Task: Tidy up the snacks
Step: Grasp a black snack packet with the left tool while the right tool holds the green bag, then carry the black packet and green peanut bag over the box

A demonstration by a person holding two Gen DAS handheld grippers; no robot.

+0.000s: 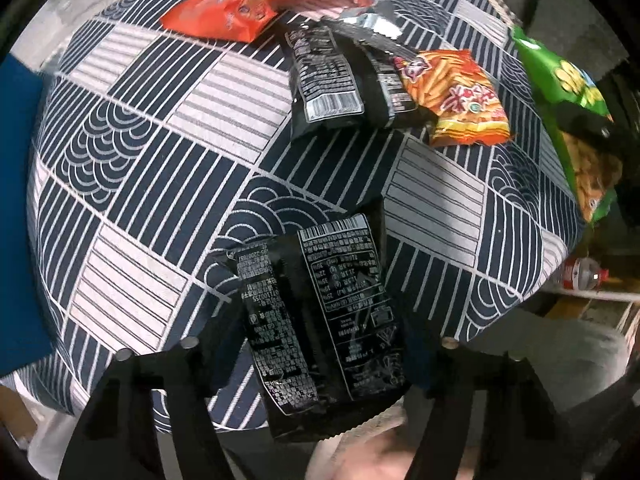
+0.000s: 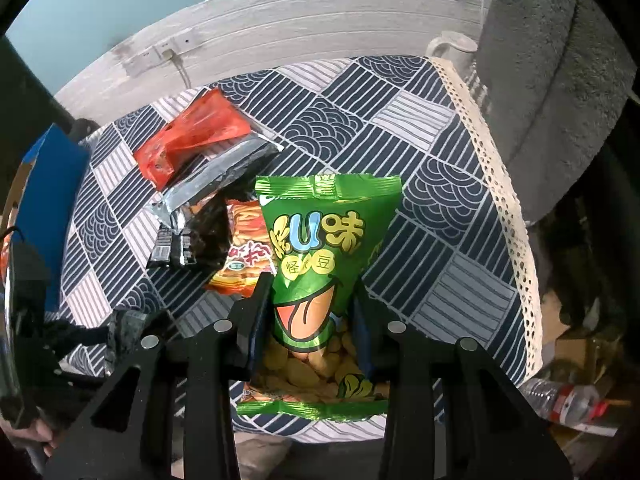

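Note:
A black snack packet (image 1: 320,312) lies print side up at the near edge of the table, its serrated end hanging over the edge. My left gripper (image 1: 316,344) points down over it, and its fingers meet the packet's two long sides; the packet is buckled along its middle. My right gripper (image 2: 310,308) is shut on a green bean-snack bag (image 2: 320,240), held upright above the table; this bag (image 1: 568,92) also shows at the right in the left wrist view. A red packet (image 1: 260,4), another black packet (image 1: 324,80) and an orange fries packet (image 1: 456,96) lie in a pile farther back.
The table carries a navy-and-white patterned cloth (image 1: 140,160) with a lace trim (image 2: 496,184). A blue box (image 1: 20,200) stands at the left. A mug (image 2: 452,48) and a grey cushion (image 2: 540,80) are at the far right. A plastic bottle (image 2: 568,396) lies below the table.

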